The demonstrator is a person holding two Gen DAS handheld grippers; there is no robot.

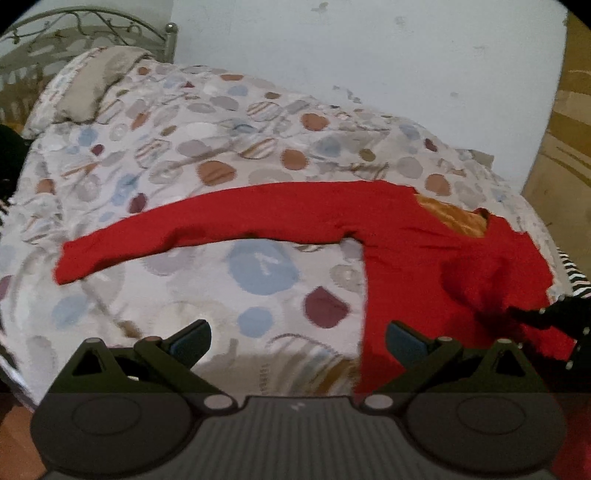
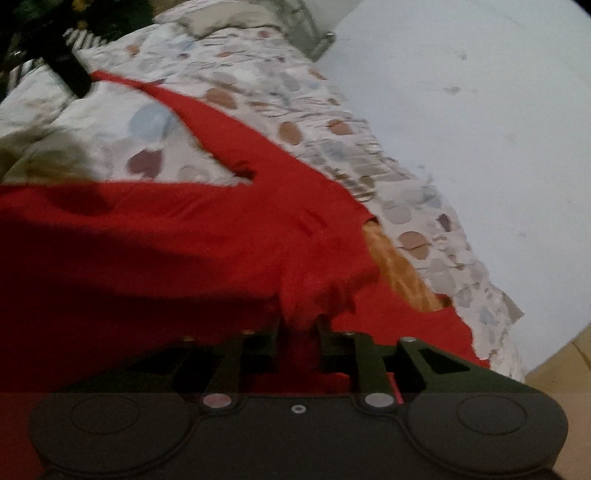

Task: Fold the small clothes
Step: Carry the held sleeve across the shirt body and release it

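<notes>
A red long-sleeved top (image 1: 402, 236) is seen spread on a bed covered by a quilt (image 1: 207, 147) printed with blue, brown and maroon blotches. One sleeve is stretched out toward the left of the left wrist view, ending near the quilt's edge; an orange-gold lining is exposed at the neckline. The left claw (image 1: 297, 341) is held spread wide above the quilt, nothing between its fingers, its right finger over the top's left edge. The right claw (image 2: 298, 332) is seen with its jaws narrowly parted and a bunched fold of the red fabric between them; whether the pads press on it cannot be told through the blur. A pillow (image 1: 92, 85) and a metal headboard (image 1: 85, 26) are seen at the far end of the bed, beside a pale wall (image 1: 369, 55).
</notes>
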